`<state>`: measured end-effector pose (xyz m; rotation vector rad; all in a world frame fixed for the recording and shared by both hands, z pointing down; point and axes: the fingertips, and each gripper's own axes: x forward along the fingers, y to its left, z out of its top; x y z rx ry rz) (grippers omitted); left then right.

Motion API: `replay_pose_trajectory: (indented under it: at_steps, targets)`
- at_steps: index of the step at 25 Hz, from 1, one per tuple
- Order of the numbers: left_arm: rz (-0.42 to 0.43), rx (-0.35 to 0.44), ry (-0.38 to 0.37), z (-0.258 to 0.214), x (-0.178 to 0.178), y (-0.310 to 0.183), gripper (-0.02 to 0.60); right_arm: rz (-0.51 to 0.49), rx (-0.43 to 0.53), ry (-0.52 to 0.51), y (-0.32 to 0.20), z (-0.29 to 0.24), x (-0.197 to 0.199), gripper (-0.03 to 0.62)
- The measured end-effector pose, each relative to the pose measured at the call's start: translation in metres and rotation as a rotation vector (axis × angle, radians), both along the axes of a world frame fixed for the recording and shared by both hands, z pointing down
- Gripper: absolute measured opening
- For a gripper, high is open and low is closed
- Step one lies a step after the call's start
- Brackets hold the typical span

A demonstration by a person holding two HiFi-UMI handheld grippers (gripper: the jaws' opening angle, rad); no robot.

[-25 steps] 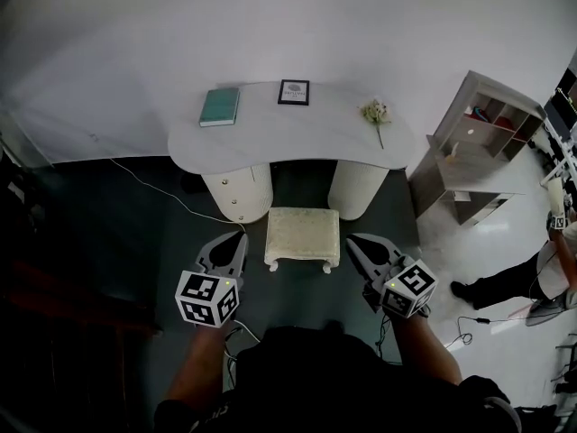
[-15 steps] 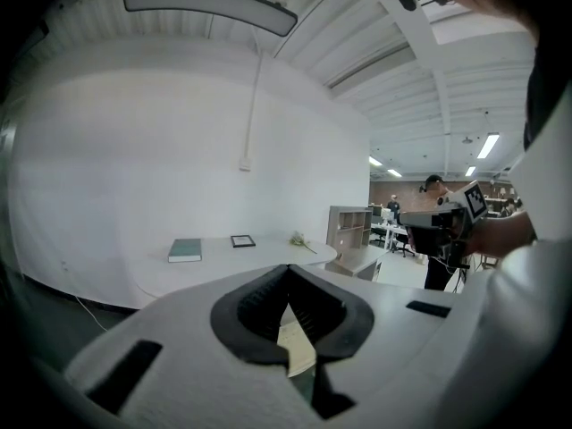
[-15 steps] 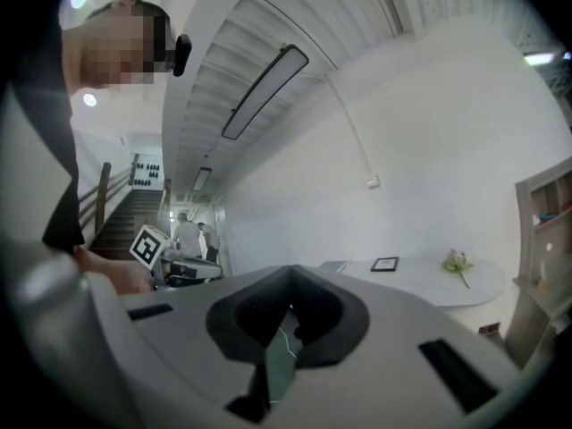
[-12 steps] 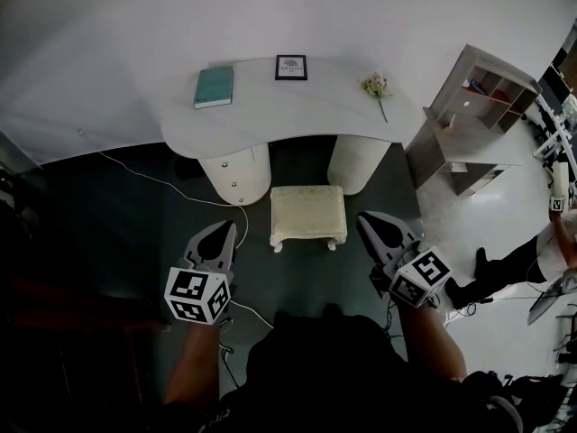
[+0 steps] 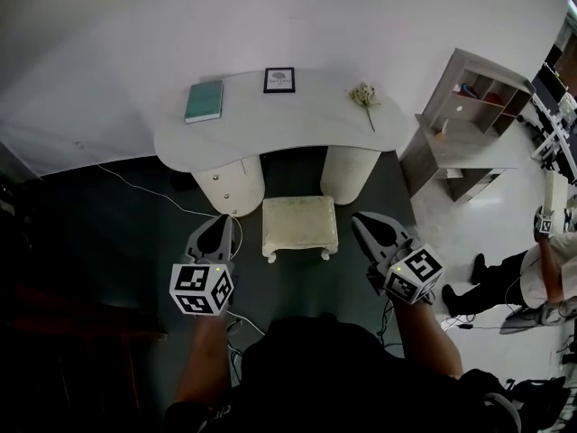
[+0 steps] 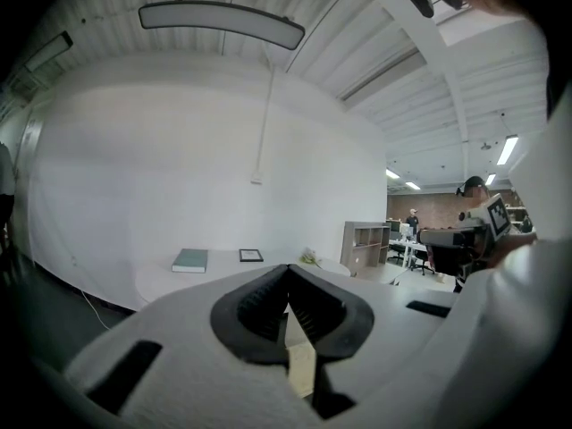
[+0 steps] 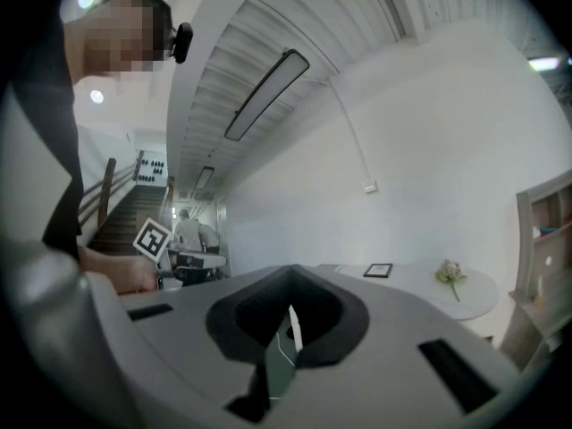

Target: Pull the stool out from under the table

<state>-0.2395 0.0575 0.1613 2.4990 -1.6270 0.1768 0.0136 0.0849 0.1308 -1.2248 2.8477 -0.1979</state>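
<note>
The stool (image 5: 300,225) stands before the table (image 5: 279,120), its far end seemingly tucked under the tabletop's edge. The left gripper (image 5: 229,221) and right gripper (image 5: 358,218) flank it, both closed tight and empty.

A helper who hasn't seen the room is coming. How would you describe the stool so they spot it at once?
Find the curved white table against the white wall. On the dark floor before the gap between its two round pedestals stands the stool. It alone is low, square and cream-cushioned on short legs; the pedestals are tall drums.
</note>
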Motion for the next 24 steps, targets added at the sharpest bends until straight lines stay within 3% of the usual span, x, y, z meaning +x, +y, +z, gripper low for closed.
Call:
replay_pose_trajectory:
  at_steps: [3,24]
  targets:
    - [0.000,-0.001,-0.002,-0.001,0.010,-0.008,0.009,0.007,0.014,0.036,-0.003,0.001,0.009,0.003]
    - [-0.040,-0.037,-0.052,0.013,0.028,-0.004,0.009,-0.031,-0.017,-0.004,-0.013,0.017,0.033,0.002]
